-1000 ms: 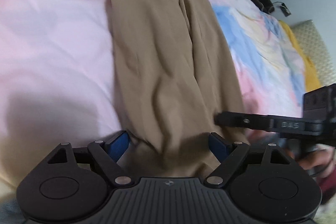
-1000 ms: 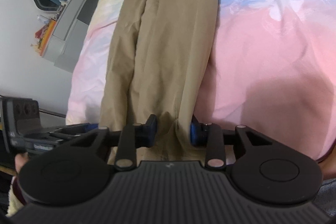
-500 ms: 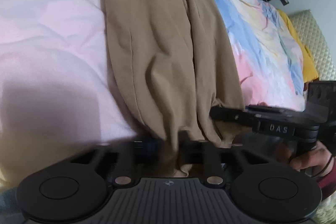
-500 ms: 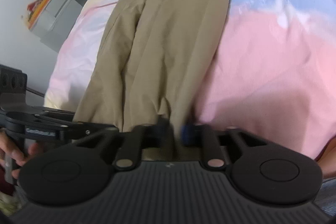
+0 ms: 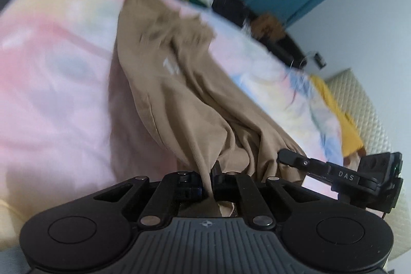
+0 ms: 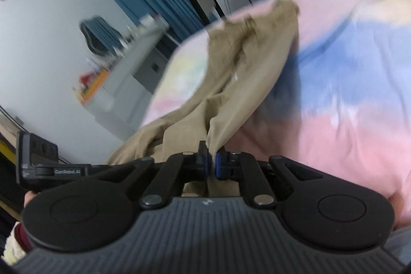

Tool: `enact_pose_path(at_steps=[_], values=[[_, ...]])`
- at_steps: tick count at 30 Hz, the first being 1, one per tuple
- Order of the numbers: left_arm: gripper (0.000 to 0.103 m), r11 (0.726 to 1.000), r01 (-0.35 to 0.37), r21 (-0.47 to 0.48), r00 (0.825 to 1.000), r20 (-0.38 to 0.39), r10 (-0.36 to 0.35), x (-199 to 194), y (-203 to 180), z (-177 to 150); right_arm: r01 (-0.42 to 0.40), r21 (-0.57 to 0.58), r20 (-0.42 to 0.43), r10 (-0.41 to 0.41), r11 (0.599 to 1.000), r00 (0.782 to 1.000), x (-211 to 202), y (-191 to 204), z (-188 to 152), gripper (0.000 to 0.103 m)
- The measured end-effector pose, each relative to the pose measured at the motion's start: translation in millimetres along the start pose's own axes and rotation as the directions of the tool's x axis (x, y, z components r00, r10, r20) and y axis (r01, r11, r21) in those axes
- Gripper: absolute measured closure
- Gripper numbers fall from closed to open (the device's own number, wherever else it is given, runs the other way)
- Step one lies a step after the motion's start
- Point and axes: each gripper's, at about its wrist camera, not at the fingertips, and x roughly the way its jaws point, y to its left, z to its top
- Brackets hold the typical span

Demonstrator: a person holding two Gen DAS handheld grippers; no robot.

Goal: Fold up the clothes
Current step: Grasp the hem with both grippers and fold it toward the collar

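My left hand-held gripper [image 5: 209,180] now pinches long tan cloth trousers [image 5: 179,94]; right hand-held gripper [image 6: 211,162] too. Near end lifted off pink bed [image 5: 51,94]. Fold-over likely next.

My left gripper [image 5: 208,177]: black, ribbed grey base, round side discs, silver rivets, blue fingertip pads. My right gripper [image 6: 211,163]: identical; "GenRobot.AI" lettering at frame left, dark red sleeve [image 6: 21,238] lower left.
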Motion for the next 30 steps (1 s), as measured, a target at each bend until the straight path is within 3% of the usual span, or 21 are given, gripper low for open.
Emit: enact_pose_path(at_steps=[4,7,11,15,18,22,30], values=[[0.097,0.999,0.011,0.04,0.999,0.052,-0.013,-41,-30,-2,-0.05,-0.023,0.072,0.052,0.998,0.996,-30,18,14,0.094],[0.097,0.998,0.015,0.069,0.998,0.053,-0.019,-65,-48,-20,-0.074,-0.043,0.079,0.078,0.996,0.994,-52,23,5,0.094],[0.097,0.998,0.018,0.066,1.0,-0.009,-0.018,-75,-50,-73,-0.093,-0.034,0.033,0.094,0.995,0.995,-74,17,-38,0.094],[0.097,1.0,0.025,0.003,0.997,-0.067,-0.025,-69,-37,-122,-0.068,-0.013,-0.003,0.068,0.998,0.998,-83,5,-81,0.094],[0.097,1.0,0.02,-0.017,0.997,-0.08,-0.021,-58,-29,-134,-0.058,0.0,0.004,0.058,0.998,0.998,-83,1,-92,0.094],[0.097,1.0,0.004,-0.013,0.998,-0.059,-0.005,-53,-22,-118,-0.048,-0.003,0.03,0.048,0.999,0.998,-76,-1,-77,0.094],[0.097,0.999,-0.04,0.034,0.998,0.053,0.038,-32,-28,-26,-0.043,-0.034,0.108,0.047,0.998,0.993,-38,0,-14,0.094]])
